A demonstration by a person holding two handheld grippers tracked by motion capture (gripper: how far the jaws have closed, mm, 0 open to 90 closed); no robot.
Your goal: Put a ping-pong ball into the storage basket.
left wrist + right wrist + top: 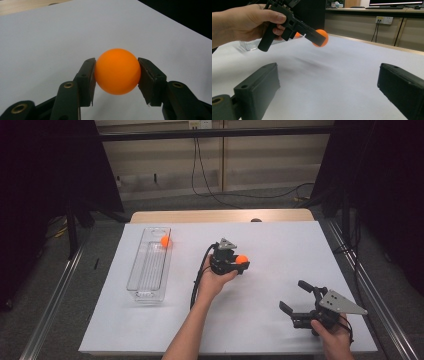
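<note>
An orange ball point(117, 71) is clamped between the two black jaws of the left gripper point(239, 262), one pad pressed to each side of it; in the right gripper view the ball point(321, 38) hangs clear above the white table cover point(270, 285), with a blurred shadow on the cover below it; in the high view this ball point(242, 259) sits near the middle of the table, to the right of the left hand point(216, 279) that holds the gripper from beneath. To the left, well apart from it, a long clear plastic bin point(150, 265) lies on the cover; a second orange ball point(165, 241) rests inside at its far end. At the near right corner, the right gripper point(294, 296) rests low over the cover in the right hand point(334, 336); its jaws stand wide apart with nothing between them, pointing left toward the middle of the table. A wooden table edge point(220, 215) shows beyond the cover; cables hang down the wall behind.
</note>
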